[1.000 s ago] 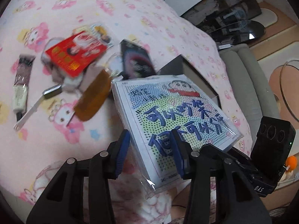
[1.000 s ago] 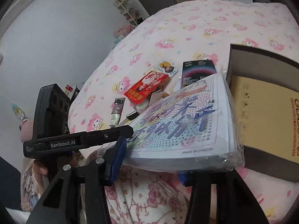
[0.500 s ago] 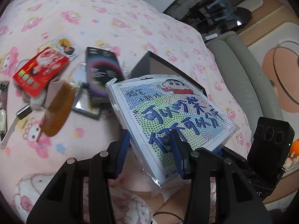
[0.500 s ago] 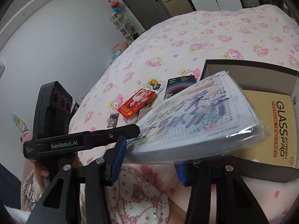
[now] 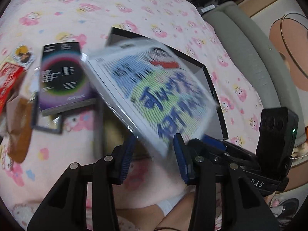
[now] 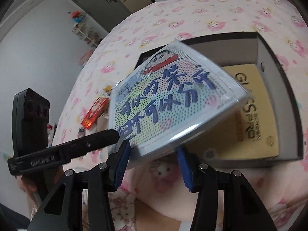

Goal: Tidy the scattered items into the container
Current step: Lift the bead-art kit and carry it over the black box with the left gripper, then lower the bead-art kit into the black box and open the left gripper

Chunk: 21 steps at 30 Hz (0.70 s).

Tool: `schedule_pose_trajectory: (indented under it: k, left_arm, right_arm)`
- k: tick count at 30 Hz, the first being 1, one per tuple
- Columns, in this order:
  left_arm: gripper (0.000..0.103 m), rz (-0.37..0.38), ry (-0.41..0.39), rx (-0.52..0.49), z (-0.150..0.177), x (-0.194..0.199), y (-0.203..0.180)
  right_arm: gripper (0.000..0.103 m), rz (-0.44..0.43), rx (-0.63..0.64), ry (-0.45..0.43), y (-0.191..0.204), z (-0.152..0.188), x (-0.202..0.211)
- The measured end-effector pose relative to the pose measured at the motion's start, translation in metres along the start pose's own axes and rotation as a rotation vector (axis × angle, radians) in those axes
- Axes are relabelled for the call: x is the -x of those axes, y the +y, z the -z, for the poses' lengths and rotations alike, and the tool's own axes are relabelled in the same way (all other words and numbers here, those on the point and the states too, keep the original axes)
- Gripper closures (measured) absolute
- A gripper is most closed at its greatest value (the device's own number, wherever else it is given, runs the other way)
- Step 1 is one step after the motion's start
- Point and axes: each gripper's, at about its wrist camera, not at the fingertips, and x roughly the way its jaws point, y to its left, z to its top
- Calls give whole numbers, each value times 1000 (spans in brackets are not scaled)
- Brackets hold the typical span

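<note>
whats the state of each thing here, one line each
cartoon pad: lifted, tilted, over the box
box: open, on the bed
yellow packet: flat inside the box
black packet: on the bed, outside the box
red packet: on the bed, outside the box

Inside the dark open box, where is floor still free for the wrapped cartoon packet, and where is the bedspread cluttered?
The dark open cardboard box holds only a flat tan "GLASS PRO" carton; its far strip, between that carton and the back wall, looks bare. The plastic-wrapped cartoon packet hides the near-left part. Outside, the pink bedspread is crowded beside the box's left wall, around the black rainbow-ringed carton.
</note>
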Motion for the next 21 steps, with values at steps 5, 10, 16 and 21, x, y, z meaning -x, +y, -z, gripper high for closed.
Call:
schedule_pose_trajectory:
  k: [5,10,16,21]
  left_arm:
    - [64,-39,47,7,-12,-25,-6]
    - [63,-76,51,8,-16,-27,-5]
    - [63,-190,-5,18,-20,-20,-9]
    - [62,-205,-20,-25,-10,-6,-16]
  right_arm:
    - [58,83,113,47,7,-24,-15]
    - [58,78,75,22,-17,-50,-7]
    - [58,254,35,97,-64,-91,-40]
    - [58,140,-75,216,-93,-88,-76]
